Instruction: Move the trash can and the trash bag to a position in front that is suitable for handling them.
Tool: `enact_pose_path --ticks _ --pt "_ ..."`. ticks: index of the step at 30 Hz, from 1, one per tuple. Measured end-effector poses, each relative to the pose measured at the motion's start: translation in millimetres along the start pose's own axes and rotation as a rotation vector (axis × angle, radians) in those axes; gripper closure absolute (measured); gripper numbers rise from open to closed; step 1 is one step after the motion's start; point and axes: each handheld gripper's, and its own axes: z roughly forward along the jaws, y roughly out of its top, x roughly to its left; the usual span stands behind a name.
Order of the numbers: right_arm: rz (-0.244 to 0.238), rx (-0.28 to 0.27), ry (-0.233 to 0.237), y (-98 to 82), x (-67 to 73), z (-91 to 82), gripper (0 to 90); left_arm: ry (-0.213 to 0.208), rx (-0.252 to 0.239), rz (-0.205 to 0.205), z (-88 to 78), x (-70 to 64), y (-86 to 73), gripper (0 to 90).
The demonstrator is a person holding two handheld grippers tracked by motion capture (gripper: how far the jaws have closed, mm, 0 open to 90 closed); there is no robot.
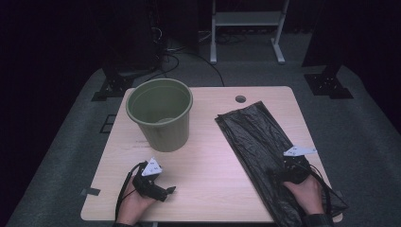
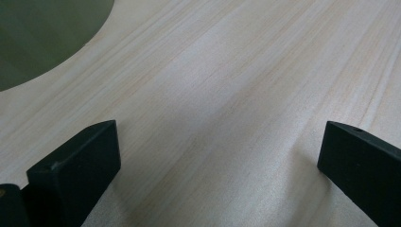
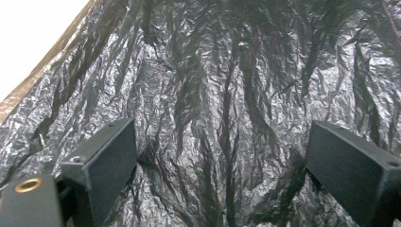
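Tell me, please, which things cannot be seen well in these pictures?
- Bin: its floor is dim in the high view; the left gripper view crops it at the corner.
- Black bag: the right hand covers part of its near end; whether its mouth is open cannot be told.
- Background: too dark to read.

Pale matt wood-grain table (image 1: pixel 213 156), crinkled glossy black plastic bag (image 3: pixel 227 94), smooth olive plastic bin (image 1: pixel 161 116)

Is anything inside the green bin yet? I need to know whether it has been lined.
No: in the high view the green bin stands open and bare inside, while the black bag lies flat on the table.
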Motion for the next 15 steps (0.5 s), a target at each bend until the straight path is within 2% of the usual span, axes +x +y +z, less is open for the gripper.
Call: enact_pose_path --ticks 10,15 --pt "0.008 -0.013 -0.006 -1.9 0.4 -0.2 9.0 0.008 0.004 -0.028 -6.3 2.0 0.5 0.0" --pt "0.009 -0.013 -0.006 -1.9 0.4 -0.2 9.0 0.005 -0.015 -0.049 -15.1 4.7 6.0 0.0"
